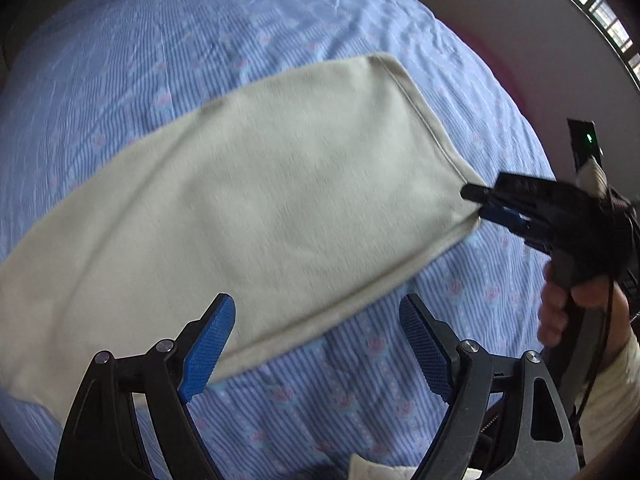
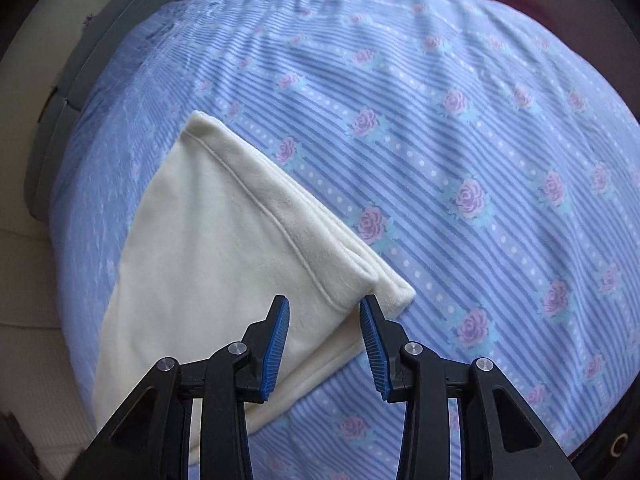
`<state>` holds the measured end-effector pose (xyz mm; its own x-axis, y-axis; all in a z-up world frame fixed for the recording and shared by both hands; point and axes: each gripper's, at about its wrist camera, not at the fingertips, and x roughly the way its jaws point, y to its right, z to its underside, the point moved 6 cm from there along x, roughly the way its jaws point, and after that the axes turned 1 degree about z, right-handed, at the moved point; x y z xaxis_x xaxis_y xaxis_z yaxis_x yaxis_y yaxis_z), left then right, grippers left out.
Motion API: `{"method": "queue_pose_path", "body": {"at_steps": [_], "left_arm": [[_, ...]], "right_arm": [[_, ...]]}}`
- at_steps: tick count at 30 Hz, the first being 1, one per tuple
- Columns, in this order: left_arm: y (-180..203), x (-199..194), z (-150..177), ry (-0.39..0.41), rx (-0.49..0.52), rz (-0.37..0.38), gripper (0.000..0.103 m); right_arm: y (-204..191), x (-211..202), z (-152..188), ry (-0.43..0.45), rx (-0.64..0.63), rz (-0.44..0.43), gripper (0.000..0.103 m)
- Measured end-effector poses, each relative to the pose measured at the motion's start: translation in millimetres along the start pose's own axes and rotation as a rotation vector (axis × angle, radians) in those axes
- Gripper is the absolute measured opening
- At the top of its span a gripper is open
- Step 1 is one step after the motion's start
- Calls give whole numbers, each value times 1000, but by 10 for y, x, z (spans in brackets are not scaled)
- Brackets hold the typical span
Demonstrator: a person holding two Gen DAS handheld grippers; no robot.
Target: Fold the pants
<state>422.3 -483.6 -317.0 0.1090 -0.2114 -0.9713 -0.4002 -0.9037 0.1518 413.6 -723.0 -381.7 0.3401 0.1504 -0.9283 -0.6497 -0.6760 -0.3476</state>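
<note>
Looking down along your left gripper (image 1: pixel 316 320), you have its jaws spread wide above the near long edge of the cream pants (image 1: pixel 248 184), with nothing pinched; the left blue pad (image 1: pixel 208 348) overlaps the fabric in view, the right one sits over bare sheet. The pants lie flat on the blue striped, rose-printed bedsheet (image 1: pixel 160 60), folded into one long band that runs from the near left to the far right, where the stitched hem ends. At the hem's near corner sits your right gripper (image 1: pixel 480 202), gripped by your hand (image 1: pixel 560 308) on the right. In its own view the right gripper (image 2: pixel 324 308) has its jaws partly open, straddling that layered hem corner of the pants (image 2: pixel 224 240) without the pads pressing on it. Farther off, the bedsheet (image 2: pixel 460 128) stretches away smooth, and a window (image 1: pixel 592 4) shows at the far right.
</note>
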Motion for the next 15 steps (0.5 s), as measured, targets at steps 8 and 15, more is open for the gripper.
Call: {"method": "queue_pose_path", "body": {"at_steps": [8, 15], "left_arm": [[-13, -3, 32, -15, -24, 1, 84], [-53, -51, 16, -9, -32, 2, 84]], "right_arm": [[-16, 103, -31, -9, -18, 59, 9], [-123, -492, -22, 107, -81, 73, 6]]}}
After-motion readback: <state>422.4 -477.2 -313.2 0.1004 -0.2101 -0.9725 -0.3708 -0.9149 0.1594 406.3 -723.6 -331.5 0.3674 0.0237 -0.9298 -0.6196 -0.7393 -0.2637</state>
